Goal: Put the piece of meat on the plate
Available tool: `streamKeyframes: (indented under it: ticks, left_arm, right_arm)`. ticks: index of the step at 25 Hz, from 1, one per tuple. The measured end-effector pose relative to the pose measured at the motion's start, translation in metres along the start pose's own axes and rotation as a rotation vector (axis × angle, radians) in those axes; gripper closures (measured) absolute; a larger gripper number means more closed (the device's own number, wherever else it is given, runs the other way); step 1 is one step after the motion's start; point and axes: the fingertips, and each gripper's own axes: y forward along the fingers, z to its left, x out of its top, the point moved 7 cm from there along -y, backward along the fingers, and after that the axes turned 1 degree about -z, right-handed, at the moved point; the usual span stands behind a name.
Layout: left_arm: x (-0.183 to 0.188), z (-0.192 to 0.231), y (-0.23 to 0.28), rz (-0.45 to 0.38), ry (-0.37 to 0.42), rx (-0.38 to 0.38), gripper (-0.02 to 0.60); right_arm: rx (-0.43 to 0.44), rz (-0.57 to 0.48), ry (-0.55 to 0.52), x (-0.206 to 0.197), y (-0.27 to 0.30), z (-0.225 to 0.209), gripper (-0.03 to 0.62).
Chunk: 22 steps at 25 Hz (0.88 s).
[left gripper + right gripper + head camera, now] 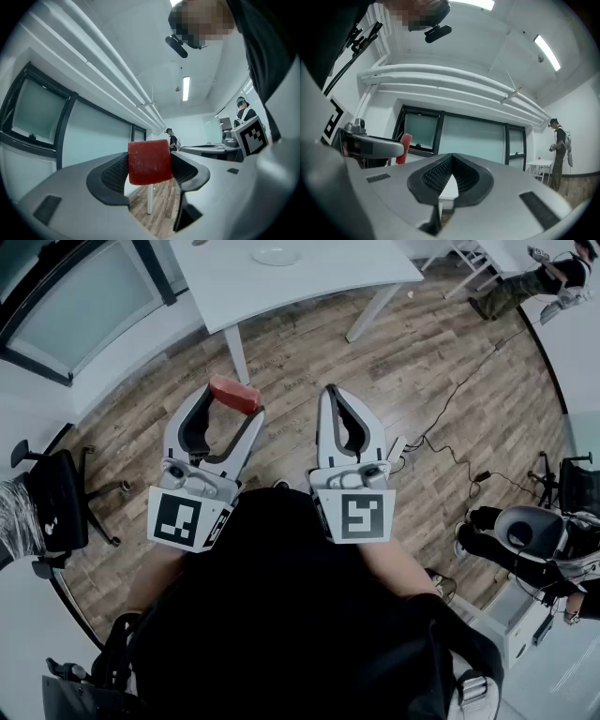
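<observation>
- Gripping the piece of meat (pixel 234 395) between its pads, the left tool (pixel 234 402) has its jaws spread wide, one pad pressed against each end of the piece.
- The piece of meat is a deep, even red block with a flat top edge, softly rounded corners and a dull, matte surface with no sheen.
- In the left gripper view the piece of meat (pixel 149 161) shows a nearly square face that fills the gap between the dark ribbed pads of the left tool (pixel 150 169). Its top stands a little above them and its lower edge hangs clear.
- In the head view the piece lies crosswise at the very tips of the jaws, slightly tilted, and looks paler, a pinkish red.
- The piece is held in the air over the wooden floor (pixel 422 362), short of the near edge of the white table (pixel 309 282).
- The plate (pixel 277 256), pale and round, sits on the table toward its far side, well apart from the meat.
- The right tool (pixel 334 399) is beside the left one, and both point forward at roughly level.
- In the right gripper view the ribbed pads of the right tool (pixel 451 164) meet at their tips with nothing between them.
- That same view shows the piece of meat (pixel 404 148) as a narrow red sliver off to the left, beyond the grey body of the left tool (pixel 370 147).
</observation>
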Motion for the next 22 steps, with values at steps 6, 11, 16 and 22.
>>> streamKeyframes:
  ticks: [6,11,16,22]
  left_arm:
    - [0.0,-0.003,0.009,0.013,0.011,-0.005,0.301]
    - [-0.001,-0.013,0.022,0.003,0.0,0.006,0.301]
    - [-0.007,-0.016,0.031,0.036,-0.005,-0.006,0.301]
    - [-0.019,-0.006,0.052,0.058,-0.037,-0.033,0.301]
  right_arm:
    - [0.014,0.02,0.007,-0.003,-0.003,-0.01,0.591]
    - [0.031,0.003,0.073,-0.009,-0.005,-0.029,0.591]
    - [0.003,0.112,0.049,-0.024,-0.003,-0.037,0.591]
    - [0.007,0.134,0.084,-0.042,0.01,-0.041,0.591]
